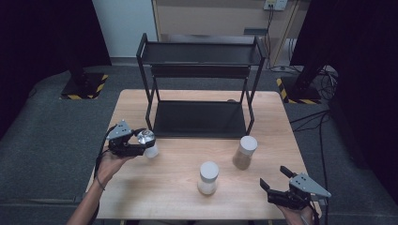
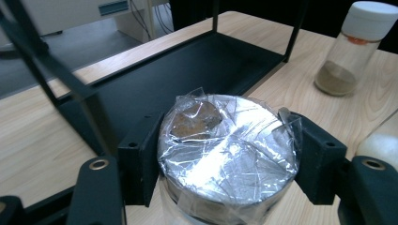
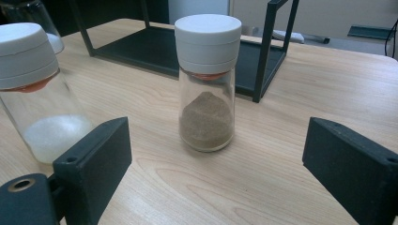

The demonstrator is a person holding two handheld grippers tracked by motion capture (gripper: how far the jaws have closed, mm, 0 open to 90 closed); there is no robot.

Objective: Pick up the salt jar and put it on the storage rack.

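My left gripper [image 1: 143,142] is shut on a small jar with a shiny foil-wrapped top [image 1: 148,142], lifted just in front of the black rack's lower shelf [image 1: 199,119]. In the left gripper view the foil top [image 2: 228,151] sits squeezed between both black pads [image 2: 139,166]. A jar with brown powder and a white cap [image 1: 244,152] stands right of centre, and a jar with white powder [image 1: 207,178] stands nearer the front. My right gripper [image 1: 276,177] is open at the front right, its jaws facing the brown-powder jar [image 3: 207,82], with the white-powder jar [image 3: 35,86] to its left.
The two-tier black metal rack [image 1: 201,51] stands at the back of the wooden table [image 1: 169,197], with thin upright posts at its corners. Dark floor and stands with striped bases surround the table.
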